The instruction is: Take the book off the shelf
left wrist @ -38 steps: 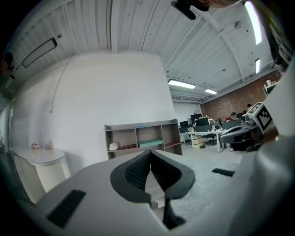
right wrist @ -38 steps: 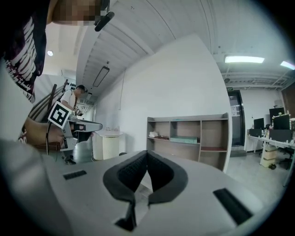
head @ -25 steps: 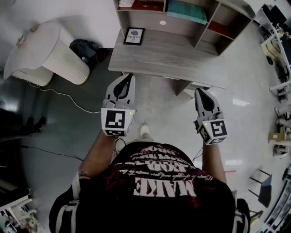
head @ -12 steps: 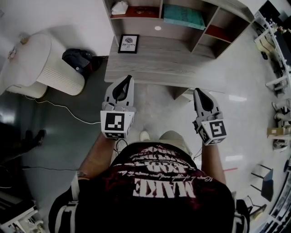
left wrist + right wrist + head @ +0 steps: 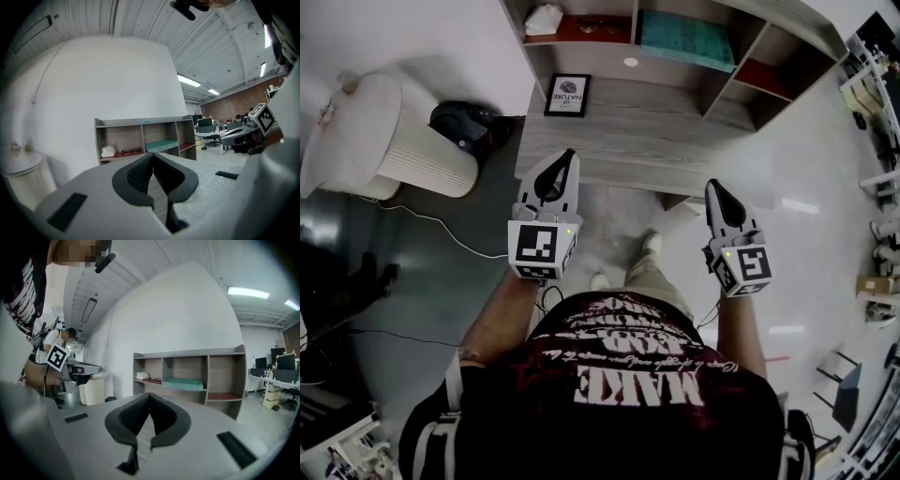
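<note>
Facing the desk [image 5: 628,131], I hold my left gripper [image 5: 566,157] and right gripper [image 5: 715,187] near its front edge, both clamped fully together and empty. The teal book [image 5: 686,39] lies flat in the middle compartment of the shelf [image 5: 206,373], at the desk's back edge.

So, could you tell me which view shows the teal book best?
The head view: it looks down on the teal book, showing its broad cover in the middle compartment of the shelf. Both gripper views show it only as a thin slab lying flat, nearly edge-on.
</note>
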